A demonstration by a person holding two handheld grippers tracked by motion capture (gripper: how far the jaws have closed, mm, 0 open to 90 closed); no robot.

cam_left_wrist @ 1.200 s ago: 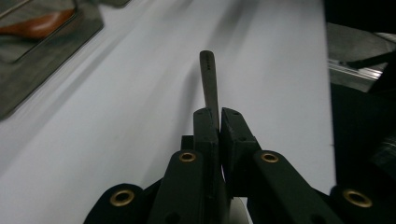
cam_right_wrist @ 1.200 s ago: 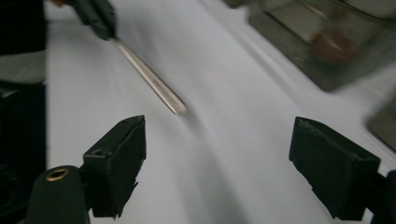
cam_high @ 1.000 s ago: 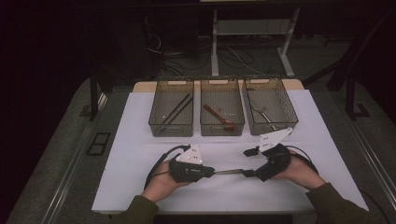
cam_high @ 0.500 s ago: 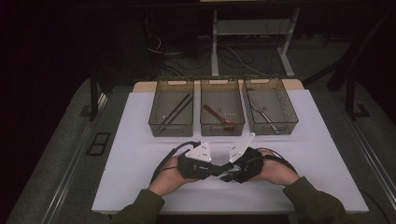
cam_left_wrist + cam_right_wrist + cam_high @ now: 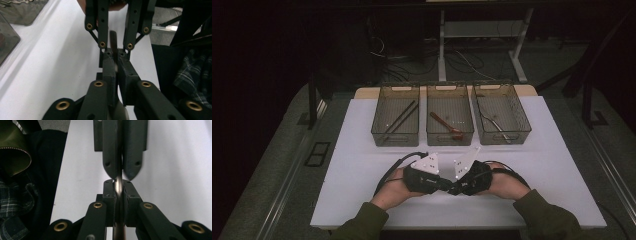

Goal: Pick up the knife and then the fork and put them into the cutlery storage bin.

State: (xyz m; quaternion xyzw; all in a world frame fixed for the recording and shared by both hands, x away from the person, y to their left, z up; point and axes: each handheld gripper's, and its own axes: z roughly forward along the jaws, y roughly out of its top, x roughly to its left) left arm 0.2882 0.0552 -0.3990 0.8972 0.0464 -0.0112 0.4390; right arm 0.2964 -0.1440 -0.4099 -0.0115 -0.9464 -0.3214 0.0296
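At the front middle of the white table (image 5: 362, 165) my two grippers meet tip to tip. A thin metal utensil (image 5: 119, 185) runs between them, mostly hidden by the jaws. My left gripper (image 5: 450, 186) is shut on one end of it, and the dark handle (image 5: 113, 41) sticks out past its pads. My right gripper (image 5: 459, 189) faces it from the right. Its jaws have just been closing, with the shiny handle between them, and the pads (image 5: 109, 195) now press on it. I cannot tell what kind of utensil it is.
Three clear bins stand in a row behind the hands. The left bin (image 5: 377, 131) holds black chopsticks (image 5: 399, 120), the middle one a reddish-brown spoon (image 5: 446, 125), the right one metal utensils (image 5: 494, 125). Cables trail from both grippers. The table's front edge is close to the forearms.
My right hand has come in leftward to the left gripper, and its jaws have closed on the free end of the utensil. The left hand has stayed put.
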